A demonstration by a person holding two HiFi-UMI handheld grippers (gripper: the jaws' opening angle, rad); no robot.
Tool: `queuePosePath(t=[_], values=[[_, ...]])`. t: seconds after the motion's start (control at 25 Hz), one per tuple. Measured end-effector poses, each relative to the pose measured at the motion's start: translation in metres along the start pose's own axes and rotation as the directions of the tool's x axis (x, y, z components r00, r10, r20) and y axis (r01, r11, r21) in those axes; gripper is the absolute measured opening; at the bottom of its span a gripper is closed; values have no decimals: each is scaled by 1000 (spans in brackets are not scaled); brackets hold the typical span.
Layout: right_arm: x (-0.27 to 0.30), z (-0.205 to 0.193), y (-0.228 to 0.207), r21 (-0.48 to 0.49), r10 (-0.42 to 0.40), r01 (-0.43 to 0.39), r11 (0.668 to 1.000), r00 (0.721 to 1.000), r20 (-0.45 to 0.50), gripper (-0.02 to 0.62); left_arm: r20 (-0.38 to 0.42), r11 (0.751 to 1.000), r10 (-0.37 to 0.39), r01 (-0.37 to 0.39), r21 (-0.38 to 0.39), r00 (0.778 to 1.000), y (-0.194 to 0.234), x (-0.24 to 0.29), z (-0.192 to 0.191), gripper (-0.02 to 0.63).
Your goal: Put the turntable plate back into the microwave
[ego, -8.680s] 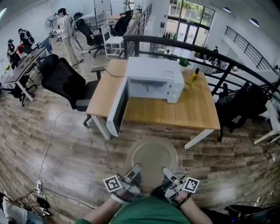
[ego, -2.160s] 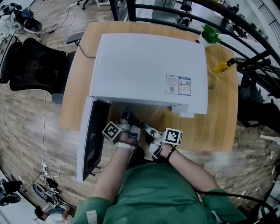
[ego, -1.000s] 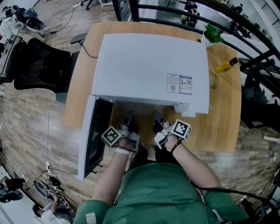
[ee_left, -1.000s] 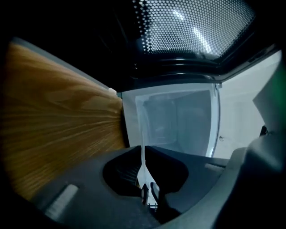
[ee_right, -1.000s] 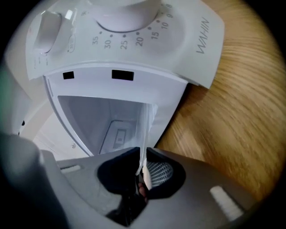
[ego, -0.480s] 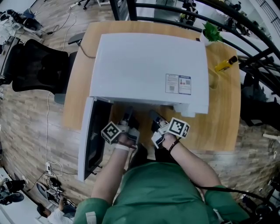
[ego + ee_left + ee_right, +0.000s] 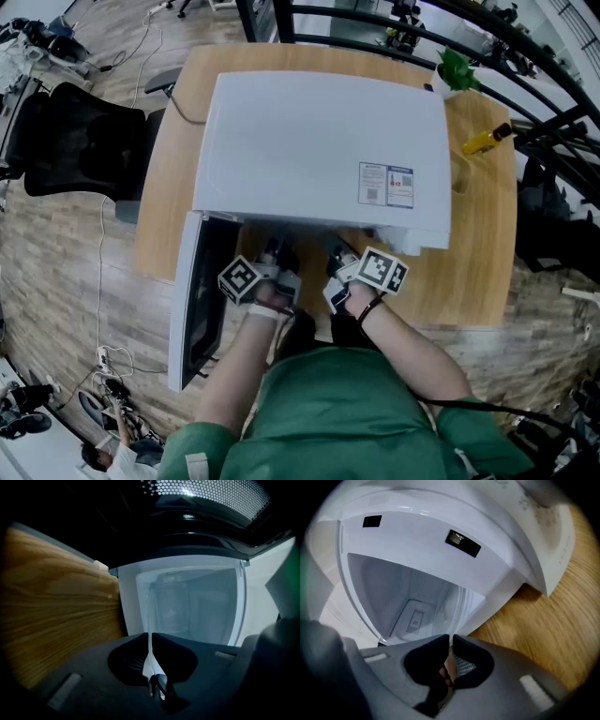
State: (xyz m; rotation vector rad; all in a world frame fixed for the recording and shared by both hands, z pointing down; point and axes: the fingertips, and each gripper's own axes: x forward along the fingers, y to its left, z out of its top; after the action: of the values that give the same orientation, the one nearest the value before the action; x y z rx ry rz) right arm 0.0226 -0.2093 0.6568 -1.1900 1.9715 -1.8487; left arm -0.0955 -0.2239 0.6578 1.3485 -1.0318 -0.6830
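The left gripper [image 7: 151, 638] is clamped on the thin glass rim of the turntable plate [image 7: 150, 618]. The right gripper [image 7: 451, 638], whose jaws have just been closing, pinches what looks like the same rim further right. From both jaws the plate reaches away into the open mouth of the microwave [image 7: 319, 150], whose door [image 7: 192, 300] stands open at left. I judge the carry done; seating the plate and letting go remain. Whether it rests on the cavity floor I cannot tell.
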Motion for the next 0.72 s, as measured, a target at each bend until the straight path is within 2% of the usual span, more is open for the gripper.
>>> queuePosePath(t=[0.24, 0.52, 0.72], values=[[5, 5, 3, -24, -39, 39, 999, 999, -1, 17, 6, 1000, -4, 4, 1, 1000, -1, 4, 4, 35], [11, 4, 1, 36, 2, -3, 999, 1000, 26, 17, 17, 1000, -4, 5, -12, 1000, 1, 7, 10, 32], [16, 10, 5, 41, 10, -11, 999, 999, 33, 17, 30, 999, -24, 25, -32, 999, -5, 8, 12, 30]])
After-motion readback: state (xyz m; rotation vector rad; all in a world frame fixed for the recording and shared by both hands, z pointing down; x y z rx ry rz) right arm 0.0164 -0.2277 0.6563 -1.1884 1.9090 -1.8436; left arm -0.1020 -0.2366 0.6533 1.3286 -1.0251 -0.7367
